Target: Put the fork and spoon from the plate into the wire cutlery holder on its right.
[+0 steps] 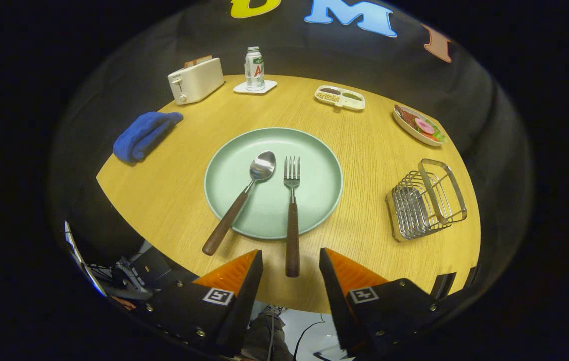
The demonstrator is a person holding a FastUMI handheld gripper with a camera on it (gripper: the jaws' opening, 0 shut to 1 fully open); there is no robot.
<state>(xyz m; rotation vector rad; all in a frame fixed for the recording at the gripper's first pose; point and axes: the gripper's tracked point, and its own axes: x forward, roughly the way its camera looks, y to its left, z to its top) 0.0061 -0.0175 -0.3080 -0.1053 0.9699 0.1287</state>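
Observation:
A pale green plate (pixel 314 200) lies in the middle of the round wooden table (pixel 174 180). On it rest a spoon (pixel 244 193) and a fork (pixel 292 200), both with dark wooden handles reaching over the plate's near rim toward me. The fork's handle end lies just ahead of the gap between my fingers. The spoon's handle points to the left of my left finger. The wire cutlery holder (pixel 427 198) stands on the table to the right of the plate. My gripper (pixel 290 258) is open above the table's near edge, with nothing between its orange fingers (pixel 234 271).
A blue cloth (pixel 144 134) lies left of the plate. At the table's far side stand a white toaster (pixel 195 79), a can (pixel 254 67) on a white coaster, a divided snack tray (pixel 339 97) and a dish of food (pixel 419 125).

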